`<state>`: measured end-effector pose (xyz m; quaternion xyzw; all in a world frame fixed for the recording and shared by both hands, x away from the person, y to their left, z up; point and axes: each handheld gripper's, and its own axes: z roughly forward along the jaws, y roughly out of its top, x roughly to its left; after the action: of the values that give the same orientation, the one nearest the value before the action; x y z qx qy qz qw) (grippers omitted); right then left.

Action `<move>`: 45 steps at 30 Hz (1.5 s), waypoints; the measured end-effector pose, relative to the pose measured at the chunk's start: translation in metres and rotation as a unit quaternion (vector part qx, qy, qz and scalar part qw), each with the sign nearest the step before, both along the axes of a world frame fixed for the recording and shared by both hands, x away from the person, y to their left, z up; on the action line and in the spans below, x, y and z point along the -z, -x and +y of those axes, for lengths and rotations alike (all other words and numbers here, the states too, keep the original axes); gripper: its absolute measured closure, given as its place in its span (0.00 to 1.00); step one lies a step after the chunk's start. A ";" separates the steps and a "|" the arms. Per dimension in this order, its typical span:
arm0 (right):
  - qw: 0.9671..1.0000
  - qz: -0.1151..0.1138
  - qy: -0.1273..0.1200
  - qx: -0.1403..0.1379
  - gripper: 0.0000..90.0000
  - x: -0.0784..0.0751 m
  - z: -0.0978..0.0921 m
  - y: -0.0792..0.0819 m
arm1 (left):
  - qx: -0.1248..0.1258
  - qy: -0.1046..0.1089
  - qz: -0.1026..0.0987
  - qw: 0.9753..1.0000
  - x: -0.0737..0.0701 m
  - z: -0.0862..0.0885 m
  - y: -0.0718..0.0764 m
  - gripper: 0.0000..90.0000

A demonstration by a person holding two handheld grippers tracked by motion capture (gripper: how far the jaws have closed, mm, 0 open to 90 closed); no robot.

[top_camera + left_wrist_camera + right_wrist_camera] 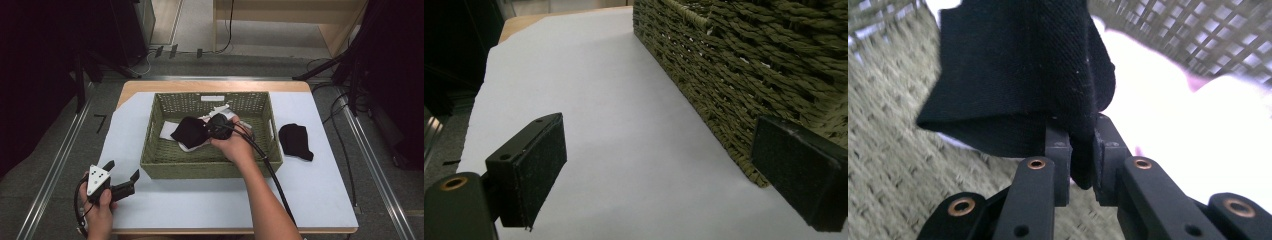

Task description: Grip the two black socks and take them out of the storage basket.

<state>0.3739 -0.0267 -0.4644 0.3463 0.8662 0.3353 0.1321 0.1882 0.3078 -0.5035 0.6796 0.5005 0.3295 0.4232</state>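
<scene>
A green woven basket point(155, 165) stands in the middle of the white-covered table. Inside it my right gripper point(209, 131) is shut on a black sock point(189, 132), which hangs over white socks point(167, 131) on the basket floor. In the right gripper view the black sock point(1023, 65) is pinched between the two jaws of my right gripper point(1081, 150), with white fabric point(1168, 125) behind it. A second black sock point(296, 141) lies on the table to the right of the basket. My left gripper point(122, 173) stands open near the basket's front left corner, holding nothing. The left gripper point(674, 175) faces the basket wall point(744, 65).
The white sheet point(200, 205) covers the table, with open room in front of and left of the basket. A cable point(272, 172) trails from my right gripper over the basket's front rim. Dark stands and floor cables surround the table.
</scene>
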 end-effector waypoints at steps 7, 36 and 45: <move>0.997 -0.048 -0.050 0.027 0.92 -0.012 -0.008 0.003 | 0.000 0.000 0.000 1.000 0.000 0.000 0.000 0.10; 0.952 -0.179 -0.205 0.137 0.93 -0.059 -0.051 0.014 | -0.002 0.001 -0.001 1.000 0.000 0.000 0.000 0.10; 0.943 -0.202 -0.210 0.163 0.93 -0.072 -0.086 0.019 | -0.002 0.001 -0.004 1.000 0.000 0.000 0.000 0.10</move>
<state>0.3552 -0.1127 -0.3925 0.4277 0.6630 0.5461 0.2815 0.1881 0.3076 -0.5035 0.6769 0.5002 0.3323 0.4256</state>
